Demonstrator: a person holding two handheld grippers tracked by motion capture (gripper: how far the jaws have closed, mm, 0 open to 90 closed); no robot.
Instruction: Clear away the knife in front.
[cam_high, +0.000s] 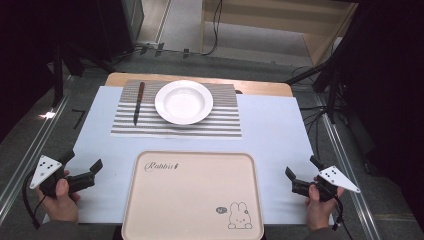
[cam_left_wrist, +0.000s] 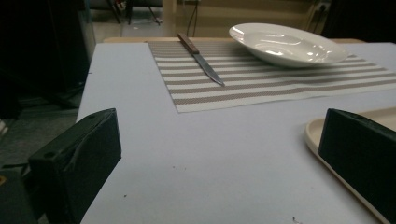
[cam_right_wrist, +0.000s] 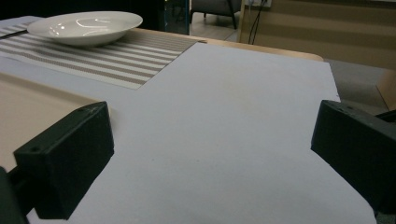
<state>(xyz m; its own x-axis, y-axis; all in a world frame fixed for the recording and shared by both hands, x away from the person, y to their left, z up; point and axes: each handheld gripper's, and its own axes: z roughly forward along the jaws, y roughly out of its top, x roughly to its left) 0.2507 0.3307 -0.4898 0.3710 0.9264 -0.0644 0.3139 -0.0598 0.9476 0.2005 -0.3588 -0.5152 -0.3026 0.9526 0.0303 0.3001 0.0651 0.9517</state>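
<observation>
Two hands come in at the bottom of the high view, and each one holds a black gripper. On the left gripper (cam_high: 82, 168) the fingers (cam_left_wrist: 77, 163) are spread wide with nothing between them. It sits low over the pale blue desk (cam_high: 280, 130), just beside the left edge of the tray (cam_high: 192, 200). On the right gripper (cam_high: 300, 175) the fingers (cam_right_wrist: 65, 158) are spread wide too, and they hold nothing. It sits near the right edge of the tray, close to the right side of the desk. Between the two grippers lies the tray, at the near edge of the desk. It is a big beige tray with round corners. It has the word "Rabbit" near its top left corner and a little bunny drawing near its bottom right corner. Nothing lies on it. Farther back on the desk is a striped mat (cam_high: 220, 125) with grey and white lines. A white plate (cam_high: 184, 101) sits on the middle of the mat. It is round and a bit deep, like a soup plate. A knife (cam_high: 138, 103) lies on the mat just to the left of the plate, not touching it. Its brown handle points away from the person and its blade points toward the tray. Both grippers are well apart from the plate and the knife.
</observation>
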